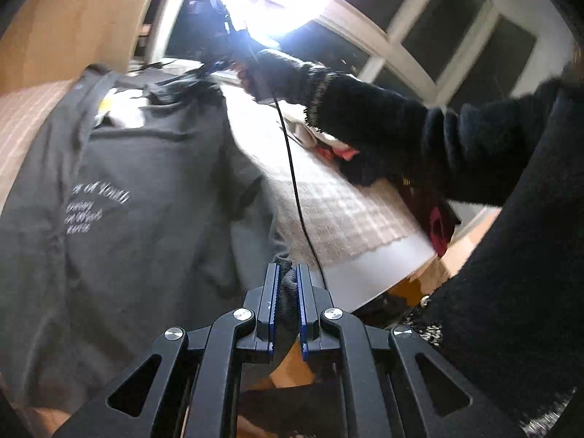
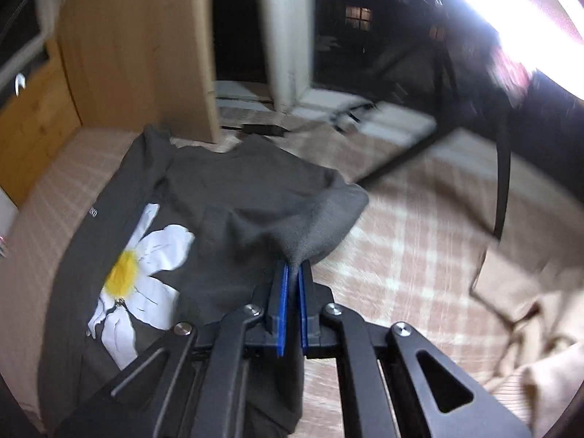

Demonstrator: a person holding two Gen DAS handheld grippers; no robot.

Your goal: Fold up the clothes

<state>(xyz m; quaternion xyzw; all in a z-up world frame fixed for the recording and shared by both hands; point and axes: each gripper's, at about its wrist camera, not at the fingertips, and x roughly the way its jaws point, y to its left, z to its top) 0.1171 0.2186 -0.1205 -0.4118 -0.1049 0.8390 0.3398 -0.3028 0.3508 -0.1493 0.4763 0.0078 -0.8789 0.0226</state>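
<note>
A home bedroom; checked bedcover, wooden wardrobe, dark window.

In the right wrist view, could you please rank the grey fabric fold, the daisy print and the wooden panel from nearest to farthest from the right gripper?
1. Grey fabric fold: pinched in the right gripper's jaws.
2. Daisy print: to the left, on the shirt.
3. Wooden panel: upright at the back left, beyond the shirt.

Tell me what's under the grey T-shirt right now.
The grey T-shirt lies on the pink checked blanket, both grippers pinching its fabric. Whether anything else sits beneath it can't be seen; the shirt covers that area.
</note>
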